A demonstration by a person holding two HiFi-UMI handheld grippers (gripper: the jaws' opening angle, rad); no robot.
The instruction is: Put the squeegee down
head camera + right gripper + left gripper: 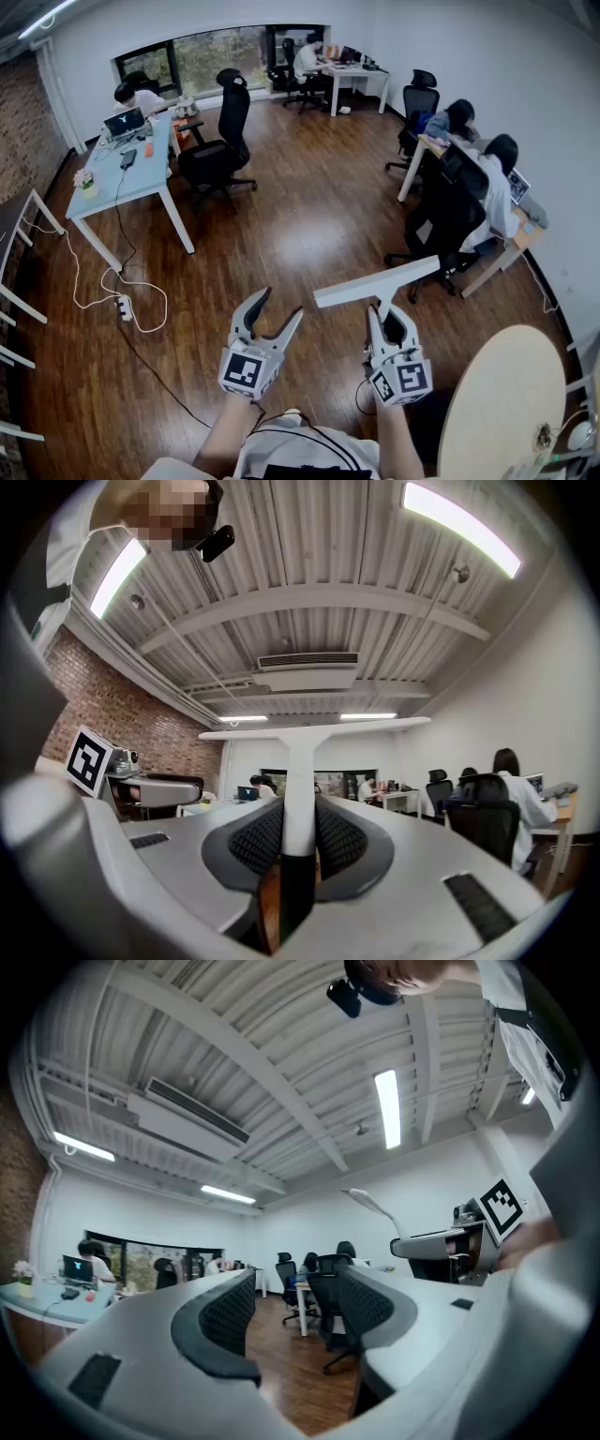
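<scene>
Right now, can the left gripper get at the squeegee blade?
Probably yes. The left gripper is open and empty, beside the right gripper that clamps the squeegee by its handle; the blade's near end overhangs toward it, nothing between.

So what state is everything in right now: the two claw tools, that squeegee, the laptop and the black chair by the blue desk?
Left gripper: open, nothing between its jaws.
Squeegee: held up in the air, not yet put down.
Right gripper: shut on the squeegee's handle.
Laptop: lid open, on the blue desk.
Black chair: nobody sitting in it.
</scene>
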